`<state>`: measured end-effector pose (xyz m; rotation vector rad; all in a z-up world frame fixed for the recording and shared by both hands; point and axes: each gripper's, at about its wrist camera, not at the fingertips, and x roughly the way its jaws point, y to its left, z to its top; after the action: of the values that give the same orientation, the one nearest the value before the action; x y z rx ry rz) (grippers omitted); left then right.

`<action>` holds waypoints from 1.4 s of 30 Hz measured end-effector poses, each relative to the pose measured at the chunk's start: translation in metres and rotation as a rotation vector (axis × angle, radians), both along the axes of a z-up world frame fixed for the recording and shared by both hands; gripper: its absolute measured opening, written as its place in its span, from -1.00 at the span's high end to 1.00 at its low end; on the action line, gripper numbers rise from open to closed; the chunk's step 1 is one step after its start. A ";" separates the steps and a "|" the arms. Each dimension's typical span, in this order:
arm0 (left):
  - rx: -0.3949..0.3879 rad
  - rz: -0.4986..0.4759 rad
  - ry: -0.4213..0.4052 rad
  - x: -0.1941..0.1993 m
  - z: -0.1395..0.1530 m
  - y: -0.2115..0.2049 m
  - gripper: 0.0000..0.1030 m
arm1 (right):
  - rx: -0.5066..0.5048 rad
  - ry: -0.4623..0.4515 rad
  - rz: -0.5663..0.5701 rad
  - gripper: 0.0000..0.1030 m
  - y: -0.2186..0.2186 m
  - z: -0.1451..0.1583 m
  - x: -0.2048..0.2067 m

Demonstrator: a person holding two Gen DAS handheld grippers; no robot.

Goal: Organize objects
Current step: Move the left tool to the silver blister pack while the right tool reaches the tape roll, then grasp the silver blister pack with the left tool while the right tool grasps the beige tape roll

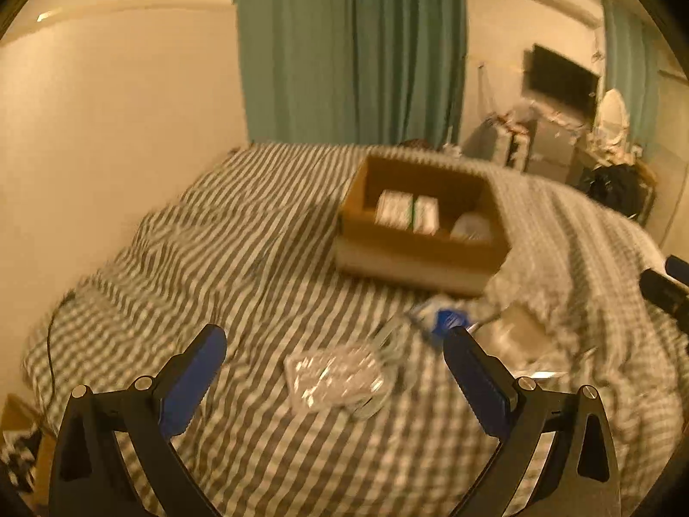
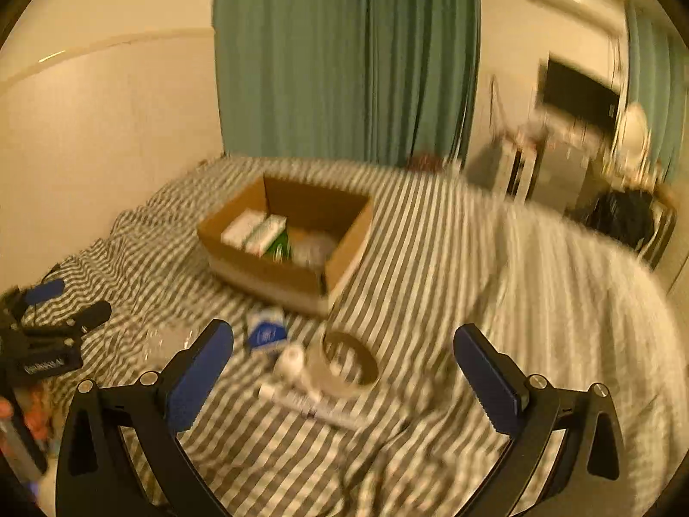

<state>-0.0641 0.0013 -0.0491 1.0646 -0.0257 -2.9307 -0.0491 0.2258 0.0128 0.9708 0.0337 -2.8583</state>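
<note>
Both grippers hover over a bed covered in a grey-and-white striped sheet (image 1: 241, 232), each with its blue-padded fingers spread wide and nothing between them. From the left wrist view, the left gripper (image 1: 333, 347) has a clear plastic packet (image 1: 333, 377) lying on the sheet between its fingers, not touched by either. At about 1 o'clock from that packet lies a small blue-and-white pack (image 1: 443, 319), just beside the gripper's right finger tip. Farther out, at 12 o'clock, sits an open cardboard box (image 1: 413, 254) holding two white and green cartons (image 1: 407, 213) side by side and a pale rounded item, too blurred to identify, at its right end. A dark tip of the other tool shows at the 3 o'clock edge.

From the right wrist view, the right gripper (image 2: 344, 347) frames a roll of tape (image 2: 349, 364) lying flat on the sheet, with a white tube (image 2: 310, 403) and a small white cylinder just at its 8 o'clock side. The blue-and-white pack (image 2: 267, 331) lies at 10 o'clock from the roll, near the left finger tip. The cardboard box (image 2: 267, 273) stands at 11 o'clock, beyond the pack, cartons (image 2: 254, 230) inside. Green curtains (image 2: 344, 56) hang at 12 o'clock behind the bed. The left gripper appears at the 9 o'clock edge.
</note>
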 end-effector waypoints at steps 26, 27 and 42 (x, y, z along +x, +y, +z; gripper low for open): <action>0.165 -0.045 -0.245 -0.074 -0.131 -0.009 -1.00 | -0.161 -0.331 -0.149 -0.99 0.009 -0.156 -0.113; 0.165 -0.045 -0.252 -0.075 -0.130 -0.008 -1.00 | -0.171 -0.330 -0.152 -0.98 0.010 -0.155 -0.113; 0.097 -0.049 -0.287 -0.067 -0.120 -0.007 -0.60 | -0.117 -0.299 -0.131 -0.62 0.000 -0.140 -0.095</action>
<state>-0.1315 -0.0062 -0.1693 1.5110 0.0867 -2.8184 -0.1438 0.2260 -0.1268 1.4081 -0.2296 -2.7554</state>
